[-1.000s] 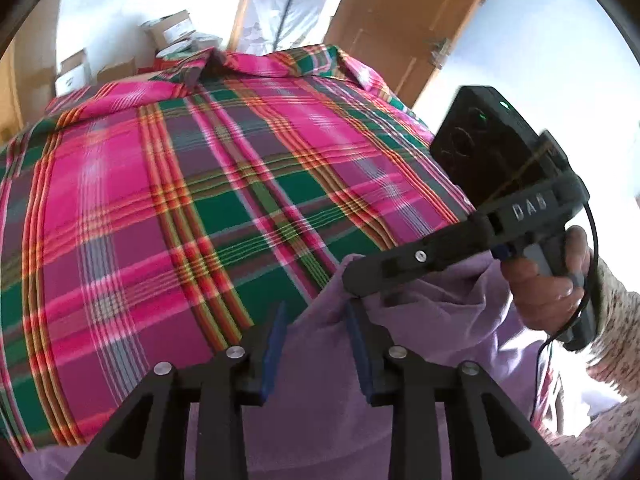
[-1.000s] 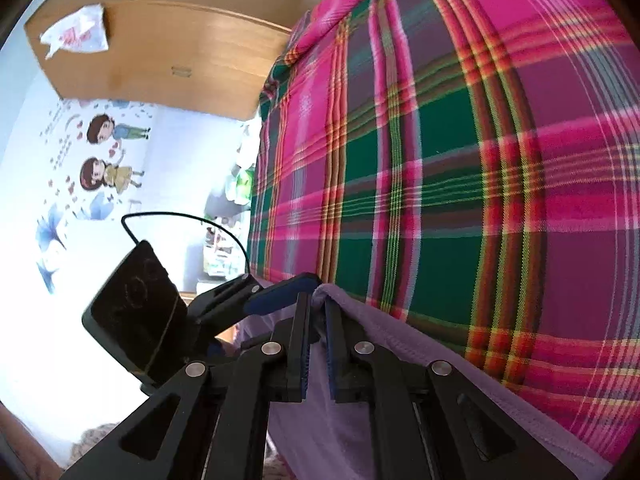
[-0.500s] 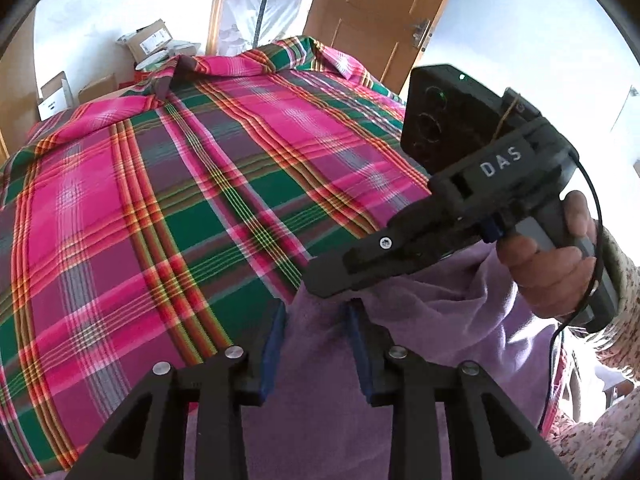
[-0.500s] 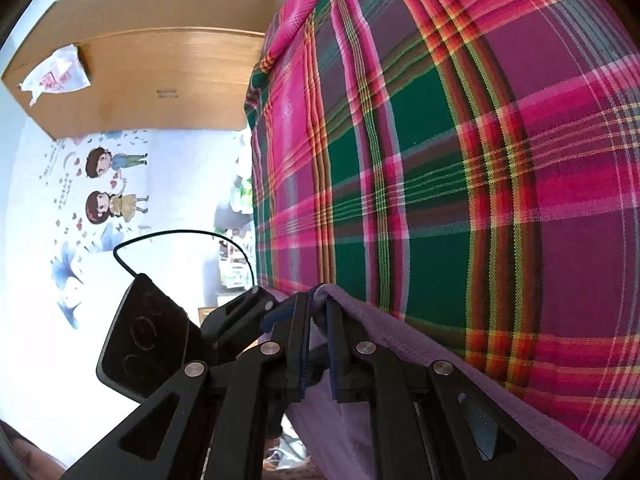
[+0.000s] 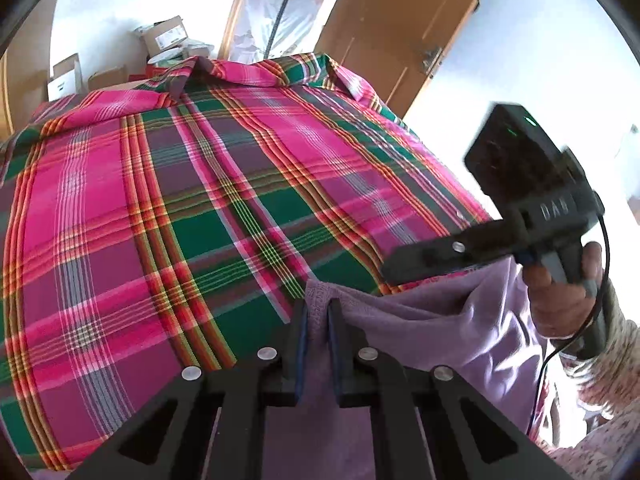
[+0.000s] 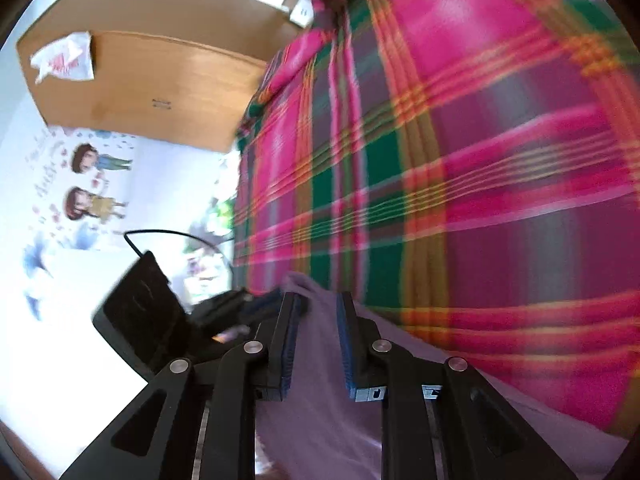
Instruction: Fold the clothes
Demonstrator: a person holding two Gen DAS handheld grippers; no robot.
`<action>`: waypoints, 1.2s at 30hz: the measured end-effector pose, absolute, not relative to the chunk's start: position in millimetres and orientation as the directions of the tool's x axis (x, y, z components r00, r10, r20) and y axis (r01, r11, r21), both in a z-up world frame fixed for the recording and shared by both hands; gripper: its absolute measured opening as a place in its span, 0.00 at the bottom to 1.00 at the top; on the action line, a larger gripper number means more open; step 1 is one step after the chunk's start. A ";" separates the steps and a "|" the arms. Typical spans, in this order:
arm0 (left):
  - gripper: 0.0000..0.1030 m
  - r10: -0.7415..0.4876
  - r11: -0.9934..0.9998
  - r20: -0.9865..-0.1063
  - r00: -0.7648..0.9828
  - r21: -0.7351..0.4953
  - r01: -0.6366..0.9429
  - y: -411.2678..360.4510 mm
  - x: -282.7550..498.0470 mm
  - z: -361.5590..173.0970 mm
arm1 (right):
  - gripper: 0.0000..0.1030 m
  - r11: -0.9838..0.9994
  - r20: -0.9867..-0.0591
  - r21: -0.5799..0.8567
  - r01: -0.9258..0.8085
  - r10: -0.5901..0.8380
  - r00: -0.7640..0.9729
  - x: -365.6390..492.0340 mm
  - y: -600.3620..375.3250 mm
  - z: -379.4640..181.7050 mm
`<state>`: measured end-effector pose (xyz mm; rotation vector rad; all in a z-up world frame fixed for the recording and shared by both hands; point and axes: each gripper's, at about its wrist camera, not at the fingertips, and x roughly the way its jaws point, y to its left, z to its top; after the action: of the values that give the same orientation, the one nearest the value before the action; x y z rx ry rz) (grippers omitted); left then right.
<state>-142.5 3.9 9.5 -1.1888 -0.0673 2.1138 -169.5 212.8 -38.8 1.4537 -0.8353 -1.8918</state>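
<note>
The left gripper [image 5: 318, 320] is clamped on a corner of the purple garment [image 5: 420, 336], its two blue-padded fingers pressed tight against a fold of the cloth that stands up between them. The garment lies at the near edge of the bed, spread over the pink, green and orange plaid bedspread [image 5: 180, 208], and runs from the left gripper toward the right one. In the right wrist view the right gripper [image 6: 318, 312] has its jaws apart, with purple cloth lying in the gap between them and not pinched; that view is blurred. In the left wrist view a hand [image 5: 568, 300] in a patterned sleeve holds the right gripper's black handle just above the garment's far side. Beyond the head of the bed stand cardboard boxes [image 5: 160, 36] and a wooden door [image 5: 400, 28].
</note>
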 end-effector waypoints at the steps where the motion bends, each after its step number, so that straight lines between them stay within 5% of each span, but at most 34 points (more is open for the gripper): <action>1: 0.09 0.600 -0.754 -0.727 -0.334 -0.374 -0.540 3.0 -143.8 9.0 | 0.20 -0.636 -0.602 0.766 0.094 -0.760 -0.244 -165.1 219.3 -35.4; 9: 0.09 0.610 -0.772 -0.740 -0.284 -0.472 -0.426 -0.3 -164.9 -10.8 | 0.20 -0.867 -0.748 0.450 0.213 -0.496 -0.440 -119.3 249.4 -10.8; 22: 0.10 0.609 -0.777 -0.745 -0.273 -0.491 -0.394 -0.9 -167.2 -14.3 | 0.27 -0.841 -0.831 0.189 0.507 -0.412 -0.373 -79.3 229.9 -16.4; 36: 0.10 0.591 -0.788 -0.760 -0.269 -0.475 -0.391 2.2 -166.9 -13.0 | 0.28 -0.775 -0.863 0.284 0.565 -0.463 -0.202 -102.8 255.3 -23.2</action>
<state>-166.9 2.2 -13.0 -1.3700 -0.2552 2.0873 -102.8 255.3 -23.2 1.4042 0.1229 -2.0215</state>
